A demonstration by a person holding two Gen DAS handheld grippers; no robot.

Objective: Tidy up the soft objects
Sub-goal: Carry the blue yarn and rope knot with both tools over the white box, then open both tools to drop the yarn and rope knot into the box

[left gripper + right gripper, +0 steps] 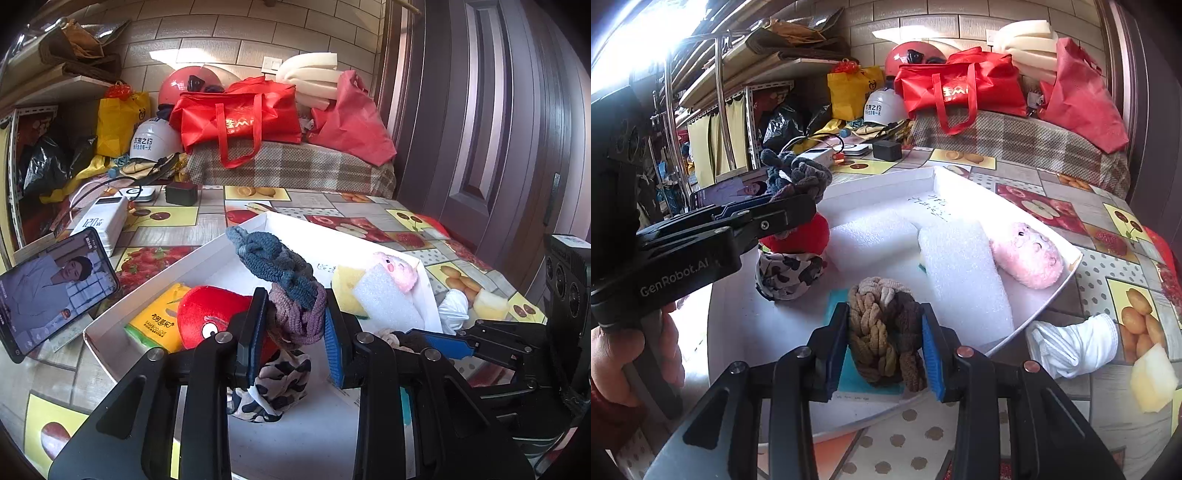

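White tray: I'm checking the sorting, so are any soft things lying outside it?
Yes. A white cloth bundle and a pale yellow sponge piece lie on the fruit-print tablecloth just outside the white tray.

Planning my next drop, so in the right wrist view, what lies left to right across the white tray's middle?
Leopard-print cloth → red plush → white foam block → long foam slab → pink plush, then the tray's right rim.
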